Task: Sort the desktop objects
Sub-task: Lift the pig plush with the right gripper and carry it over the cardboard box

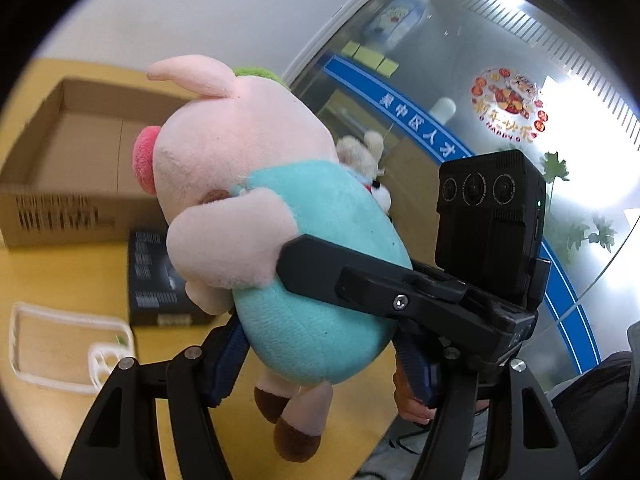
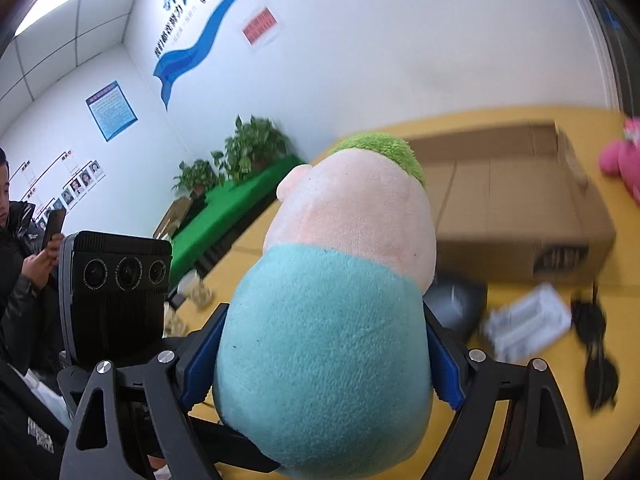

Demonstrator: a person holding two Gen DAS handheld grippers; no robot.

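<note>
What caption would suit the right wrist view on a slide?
Right hand-held gripper clamps a plush pig above a yellow table, cardboard box beyond.

Black claw (image 2: 324,364) frames with silver screws, blue finger pads (image 2: 442,360) — grey sleeve (image 1: 634,344)

Yellow table (image 1: 68,272) with cardboard box (image 1: 72,168)

Both wrist views close-up on plush pig (image 1: 256,200), angled down over yellow tabletop (image 1: 60,272); left faces glass wall, right faces white wall; shared: pig, cardboard box (image 2: 516,208), each other's gripper.
</note>
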